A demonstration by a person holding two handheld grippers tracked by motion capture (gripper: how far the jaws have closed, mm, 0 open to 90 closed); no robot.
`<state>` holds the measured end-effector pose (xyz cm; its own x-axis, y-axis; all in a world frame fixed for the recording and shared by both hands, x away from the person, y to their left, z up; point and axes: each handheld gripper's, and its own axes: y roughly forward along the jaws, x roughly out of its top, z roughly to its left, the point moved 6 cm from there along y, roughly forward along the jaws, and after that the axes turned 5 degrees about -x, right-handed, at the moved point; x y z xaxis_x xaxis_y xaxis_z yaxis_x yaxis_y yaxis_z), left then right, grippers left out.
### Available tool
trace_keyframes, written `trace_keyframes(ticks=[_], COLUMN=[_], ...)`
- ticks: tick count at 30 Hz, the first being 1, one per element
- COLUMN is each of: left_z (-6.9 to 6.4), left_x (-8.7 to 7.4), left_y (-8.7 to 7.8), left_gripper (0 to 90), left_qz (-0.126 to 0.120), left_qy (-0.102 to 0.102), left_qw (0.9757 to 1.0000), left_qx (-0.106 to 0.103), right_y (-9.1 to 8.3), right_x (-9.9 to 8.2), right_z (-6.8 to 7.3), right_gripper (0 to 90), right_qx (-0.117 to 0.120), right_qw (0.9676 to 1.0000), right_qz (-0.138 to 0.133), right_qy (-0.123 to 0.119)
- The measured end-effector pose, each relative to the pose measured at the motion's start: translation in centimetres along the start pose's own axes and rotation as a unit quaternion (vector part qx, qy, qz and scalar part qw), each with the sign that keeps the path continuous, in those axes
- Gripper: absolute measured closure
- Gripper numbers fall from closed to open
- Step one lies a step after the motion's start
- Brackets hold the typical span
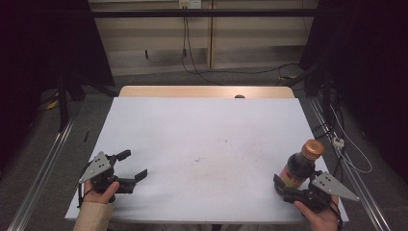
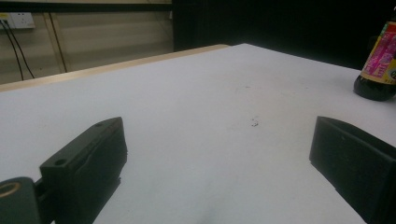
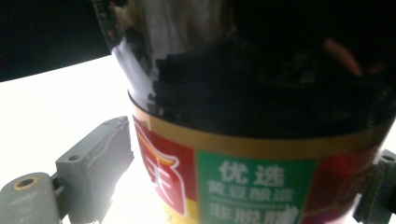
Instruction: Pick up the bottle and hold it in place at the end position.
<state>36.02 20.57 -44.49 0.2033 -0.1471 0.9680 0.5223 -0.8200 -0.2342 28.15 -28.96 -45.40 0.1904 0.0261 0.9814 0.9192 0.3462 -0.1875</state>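
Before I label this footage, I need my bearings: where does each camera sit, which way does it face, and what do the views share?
High view: above the person's side, looking forward and down on the white table; both hands show, with left gripper and right gripper.
Left gripper view: low over the table, looking across it between its open jaws.
Right gripper view: close against the dark bottle between its jaws.
Shared: all three views show the bottle and the table.
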Motion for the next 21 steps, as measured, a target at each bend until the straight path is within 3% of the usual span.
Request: trace_keyframes(ticks=[21], left_z=[0.22], left_x=[-0.21], left_y=[0.13], left_gripper=[4.0], left_qz=[0.008], left_qy=[0.009], left_qw=[0.9999], left_qx=[0.003], right_y=[-0.21], right_x=[0.29], right_z=[-0.13], right_gripper=[9.2], right_qx=[-0.006], right_qw=[1.0000], right_qz=[0.007], right_qy=[-0.002])
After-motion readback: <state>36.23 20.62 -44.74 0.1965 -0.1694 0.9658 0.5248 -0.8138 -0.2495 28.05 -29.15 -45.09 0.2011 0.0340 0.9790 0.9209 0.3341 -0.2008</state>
